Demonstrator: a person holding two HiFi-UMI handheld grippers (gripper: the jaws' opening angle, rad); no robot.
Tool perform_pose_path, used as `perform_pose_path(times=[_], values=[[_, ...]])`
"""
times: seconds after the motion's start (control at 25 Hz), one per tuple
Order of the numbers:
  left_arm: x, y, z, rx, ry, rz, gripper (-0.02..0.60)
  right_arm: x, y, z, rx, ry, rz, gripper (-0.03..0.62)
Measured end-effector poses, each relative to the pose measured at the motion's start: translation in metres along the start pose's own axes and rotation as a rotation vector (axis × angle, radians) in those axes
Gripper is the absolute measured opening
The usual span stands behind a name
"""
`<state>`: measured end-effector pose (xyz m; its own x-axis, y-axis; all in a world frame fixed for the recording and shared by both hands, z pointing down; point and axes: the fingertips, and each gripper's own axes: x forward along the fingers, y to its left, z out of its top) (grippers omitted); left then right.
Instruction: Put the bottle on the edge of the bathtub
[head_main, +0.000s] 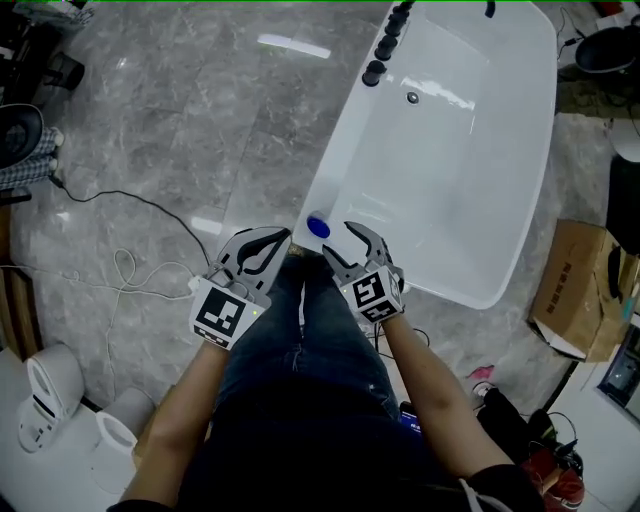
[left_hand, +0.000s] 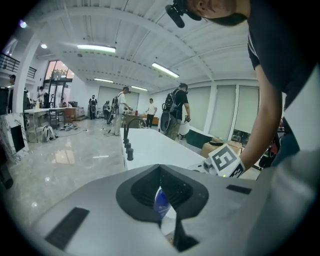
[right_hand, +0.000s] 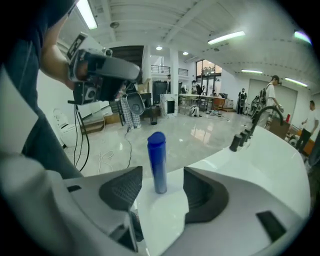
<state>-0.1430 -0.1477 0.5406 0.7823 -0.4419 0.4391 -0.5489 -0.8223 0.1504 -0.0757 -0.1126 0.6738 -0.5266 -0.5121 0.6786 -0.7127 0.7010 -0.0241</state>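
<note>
A blue bottle (right_hand: 158, 165) stands upright on the bathtub rim (right_hand: 265, 152).

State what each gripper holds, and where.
Nothing. The right gripper stands open, clear of the upright bottle on the bathtub edge; the left gripper is shut, empty.

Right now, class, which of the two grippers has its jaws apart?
The right gripper: its jaws stand wide apart, touching nothing, the blue bottle upright on the bathtub edge before them. The left gripper has jaws that meet.
</note>
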Motion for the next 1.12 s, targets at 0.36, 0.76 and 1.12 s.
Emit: perform_pose_path(times=[0.36, 0.76, 1.12], values=[[0.002, -0.005, 0.114, 0.094, -0.195, -0.003, 0.021, -0.16, -0.097, 0.096, 0.343, -0.313, -0.418, 0.032], [-0.018, -0.029, 0.309, 0.239, -0.461, 0.115, 0.021, -0.346, -0.15, 0.263, 0.15, -0.633, -0.792, 0.028], [-0.076, -0.055, 0.379, 0.261, -0.587, 0.183, 0.021, -0.392, -0.129, 0.307, 0.129, -0.709, -0.849, 0.029]])
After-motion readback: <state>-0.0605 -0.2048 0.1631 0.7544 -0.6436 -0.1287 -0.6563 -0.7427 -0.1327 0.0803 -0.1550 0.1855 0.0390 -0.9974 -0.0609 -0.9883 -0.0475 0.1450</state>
